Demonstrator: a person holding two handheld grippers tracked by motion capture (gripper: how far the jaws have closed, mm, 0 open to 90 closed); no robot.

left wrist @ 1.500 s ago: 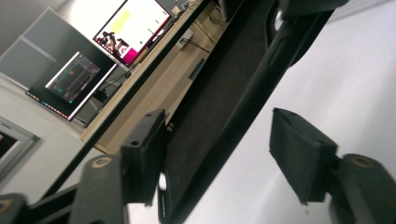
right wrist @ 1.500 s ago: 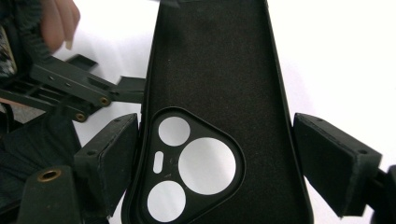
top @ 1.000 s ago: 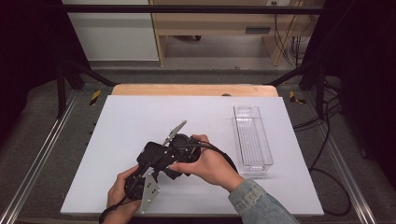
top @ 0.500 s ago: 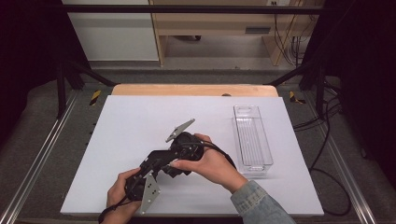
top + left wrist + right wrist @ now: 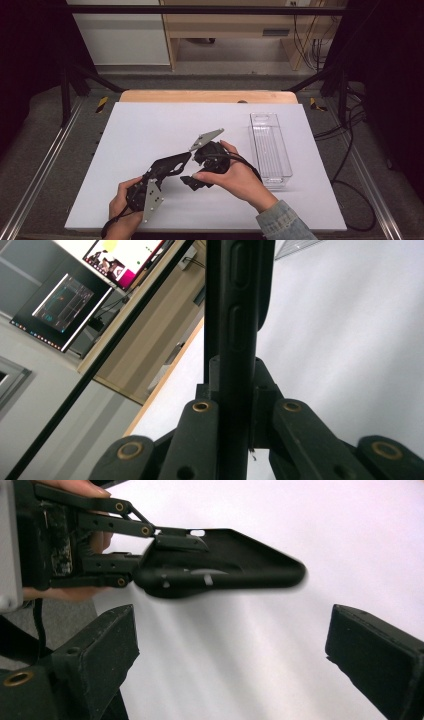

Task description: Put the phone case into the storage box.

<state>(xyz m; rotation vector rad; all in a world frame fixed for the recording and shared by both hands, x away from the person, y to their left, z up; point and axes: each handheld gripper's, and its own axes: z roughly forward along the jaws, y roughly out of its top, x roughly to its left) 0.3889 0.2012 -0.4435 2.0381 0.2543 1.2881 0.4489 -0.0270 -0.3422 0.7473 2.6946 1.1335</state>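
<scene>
The black phone case (image 5: 170, 163) hangs above the white table (image 5: 150, 125), near its front edge, clamped at one end in the left gripper (image 5: 161, 170), whose jaws press flat on either side of it in the left gripper view. The right gripper (image 5: 192, 182), jaws spread wide and empty, has lifted and swung since a second ago, its grey plate (image 5: 206, 139) now higher and farther right. It seems to be lining up on the case's free end (image 5: 280, 572). A clear plastic bin (image 5: 270, 150) waits to the right.
</scene>
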